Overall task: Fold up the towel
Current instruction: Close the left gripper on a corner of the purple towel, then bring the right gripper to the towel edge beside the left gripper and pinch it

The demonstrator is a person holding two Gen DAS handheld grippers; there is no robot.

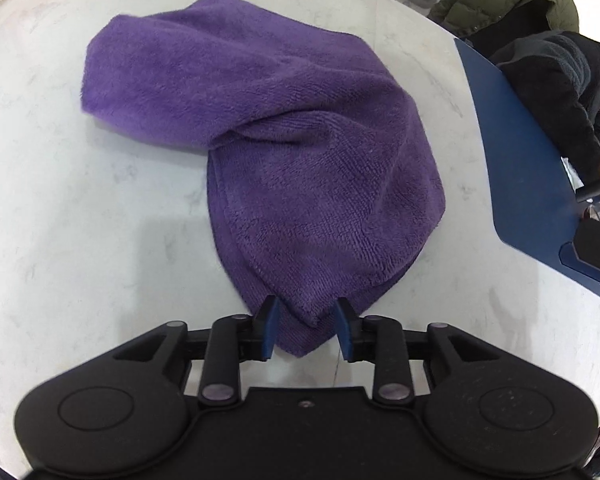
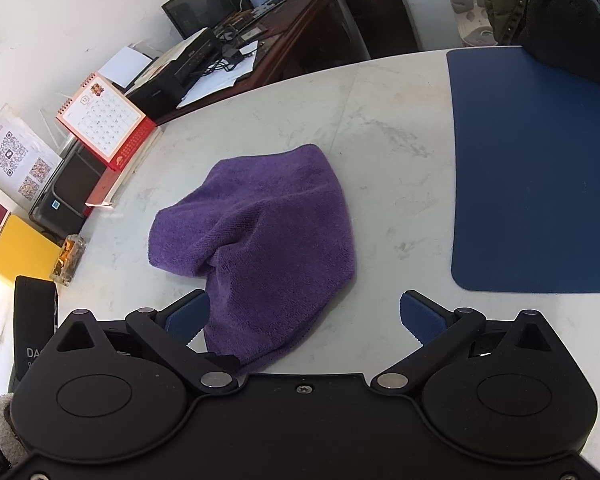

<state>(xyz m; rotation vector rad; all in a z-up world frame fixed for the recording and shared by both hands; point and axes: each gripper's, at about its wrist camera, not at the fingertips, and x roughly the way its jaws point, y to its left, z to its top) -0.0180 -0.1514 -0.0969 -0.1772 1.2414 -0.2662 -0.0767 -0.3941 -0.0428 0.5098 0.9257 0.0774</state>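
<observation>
We see the purple towel (image 1: 284, 152) lying crumpled on the white bench (image 1: 60, 208). Our left gripper (image 1: 307, 330) has its jaws spread around the towel's near corner, not pinching. Our right gripper (image 2: 302, 316) has its jaws wide apart; its body hides the towel's near tip.

We see the purple towel (image 1: 268, 152) crumpled on the worktop (image 1: 80, 220), its near corner between our left gripper's (image 1: 308, 330) parted fingers.
</observation>
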